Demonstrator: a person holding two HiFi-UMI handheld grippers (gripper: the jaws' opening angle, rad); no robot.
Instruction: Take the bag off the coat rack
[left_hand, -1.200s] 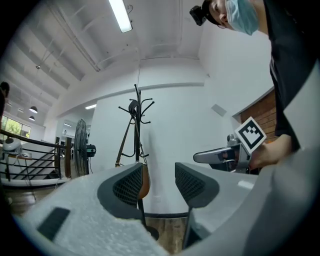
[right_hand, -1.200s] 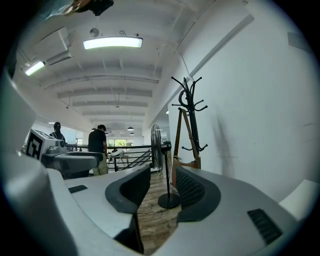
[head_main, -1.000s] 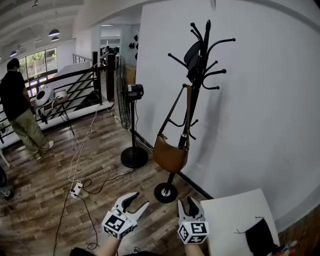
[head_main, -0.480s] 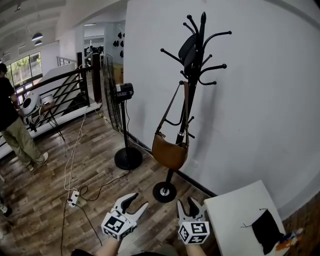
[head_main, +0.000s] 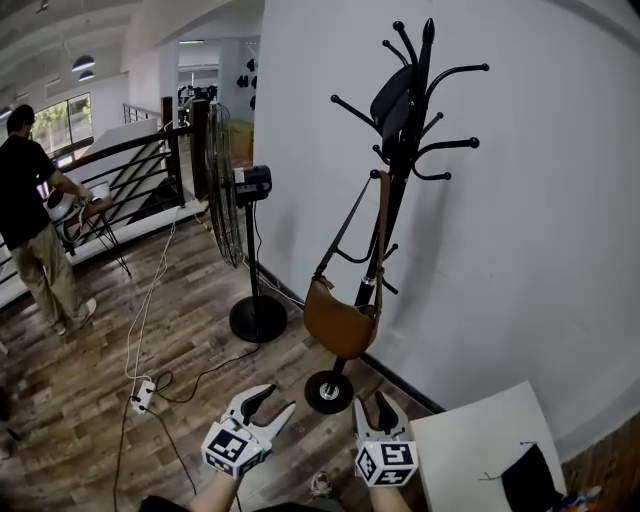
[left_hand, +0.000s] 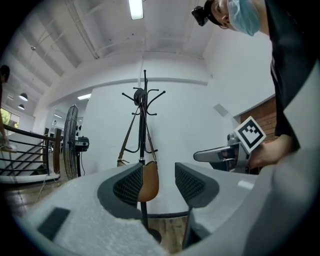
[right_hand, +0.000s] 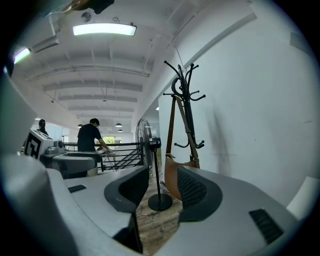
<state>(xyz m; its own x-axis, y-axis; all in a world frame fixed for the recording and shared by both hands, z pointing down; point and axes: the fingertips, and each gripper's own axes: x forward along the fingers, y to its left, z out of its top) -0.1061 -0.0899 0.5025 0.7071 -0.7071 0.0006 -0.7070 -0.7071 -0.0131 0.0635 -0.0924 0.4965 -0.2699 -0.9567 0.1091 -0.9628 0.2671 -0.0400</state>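
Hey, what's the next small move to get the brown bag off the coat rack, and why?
Probably step closer and lift the left tool toward the strap. The bag hangs by that strap from a hook on the coat rack, well beyond the tool, which is open, empty and held below the hook.

Bag (head_main: 341, 318) hangs on coat rack (head_main: 405, 160); fan (head_main: 224, 185) left; table (head_main: 478, 440) right.

My right claw (head_main: 372, 405) has just been spreading its jaws wider, and nothing sits between them. I have edged toward the coat rack (head_main: 400, 180) at 12 o'clock, which now reaches higher in my view. What looks like my shoe (head_main: 320, 485) has appeared at 6 o'clock. At 10 o'clock the person (head_main: 28, 200) now stretches an arm toward the railing (head_main: 140, 150).
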